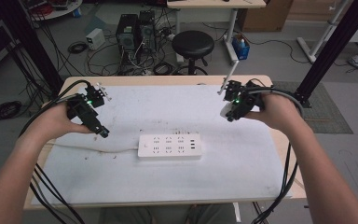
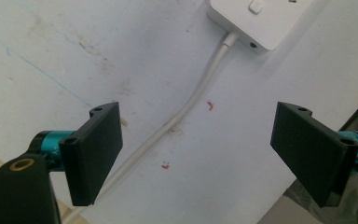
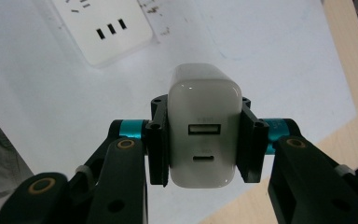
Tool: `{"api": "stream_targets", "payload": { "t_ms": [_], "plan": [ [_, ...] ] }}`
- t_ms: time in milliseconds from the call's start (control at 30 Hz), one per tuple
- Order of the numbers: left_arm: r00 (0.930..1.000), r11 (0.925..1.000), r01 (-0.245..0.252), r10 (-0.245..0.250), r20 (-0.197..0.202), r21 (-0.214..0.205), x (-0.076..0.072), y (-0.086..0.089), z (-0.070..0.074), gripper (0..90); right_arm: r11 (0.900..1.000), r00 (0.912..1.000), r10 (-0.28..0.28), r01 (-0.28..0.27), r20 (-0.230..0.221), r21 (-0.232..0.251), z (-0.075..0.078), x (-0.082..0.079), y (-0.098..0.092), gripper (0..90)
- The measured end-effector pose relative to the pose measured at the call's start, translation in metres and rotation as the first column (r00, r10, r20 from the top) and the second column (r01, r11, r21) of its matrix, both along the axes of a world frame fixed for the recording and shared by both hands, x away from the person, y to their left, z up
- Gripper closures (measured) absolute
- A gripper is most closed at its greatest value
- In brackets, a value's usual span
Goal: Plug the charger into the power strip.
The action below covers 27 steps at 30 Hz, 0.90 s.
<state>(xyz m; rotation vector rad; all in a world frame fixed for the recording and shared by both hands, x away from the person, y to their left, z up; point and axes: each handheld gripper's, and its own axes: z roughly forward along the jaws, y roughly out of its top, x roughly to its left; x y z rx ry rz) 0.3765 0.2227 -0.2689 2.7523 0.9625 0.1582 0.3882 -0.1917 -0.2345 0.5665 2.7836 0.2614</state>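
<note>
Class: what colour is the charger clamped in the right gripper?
White, glossy charger; clearest in the right gripper view.

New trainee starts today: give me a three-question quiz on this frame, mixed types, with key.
1. True or false: the left claw is shut on the white cable.
2. What does the right claw hold? A) a white charger B) a red plug C) nothing
3. Fill in: the power strip lies flat on the ____ table cover.

Key: 1 false, it is open above the cable. 2 A, the charger sits clamped between both jaws. 3 white.
</note>
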Motion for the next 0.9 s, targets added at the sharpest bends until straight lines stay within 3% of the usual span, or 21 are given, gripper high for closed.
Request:
{"api": "stream_targets", "payload": {
  "t_ms": [133, 300, 333, 533, 567, 600, 700, 900],
  "plan": [
    [1.0000, 1.0000, 0.001, -0.001, 0.000, -0.008, -0.008, 0.001, -0.005, 16.7, 0.9977, 0.9970, 0.065, -0.065, -0.041, -0.015, -0.012, 0.005, 0.027, 61.7],
    [0.9999, 0.9998, 0.016, -0.016, -0.002, -0.007, -0.018, 0.004, -0.008, 16.7, 0.9865, 0.9835, 0.155, -0.159, -0.094, -0.039, -0.035, 0.009, 0.068, 61.7],
    [0.9998, 0.9998, 0.021, -0.021, -0.001, -0.007, -0.019, 0.004, -0.009, 16.7, 0.9865, 0.9835, 0.155, -0.159, -0.094, -0.039, -0.035, 0.009, 0.068, 61.7],
    [0.9999, 0.9996, 0.015, -0.015, 0.007, -0.023, -0.030, 0.007, -0.013, 16.7, 0.9660, 0.9603, 0.232, -0.246, -0.155, -0.079, -0.065, 0.011, 0.109, 61.7],
    [0.9998, 0.9996, 0.022, -0.022, 0.004, -0.015, -0.030, 0.008, -0.014, 16.7, 0.9660, 0.9603, 0.232, -0.246, -0.155, -0.079, -0.065, 0.011, 0.109, 61.7],
    [0.9997, 0.9996, 0.024, -0.024, 0.003, -0.017, -0.031, 0.008, -0.015, 16.7, 0.9591, 0.9544, 0.252, -0.268, -0.161, -0.091, -0.070, 0.013, 0.114, 61.7],
    [0.9999, 0.9996, 0.016, -0.016, 0.004, -0.025, -0.035, 0.010, -0.019, 16.7, 0.9507, 0.9465, 0.271, -0.292, -0.175, -0.105, -0.082, 0.015, 0.126, 61.7],
    [0.9998, 0.9996, 0.018, -0.018, -0.005, -0.023, -0.037, 0.014, -0.026, 16.7, 0.9335, 0.9364, 0.296, -0.326, -0.188, -0.150, -0.101, 0.018, 0.141, 61.8]
  ]
}}
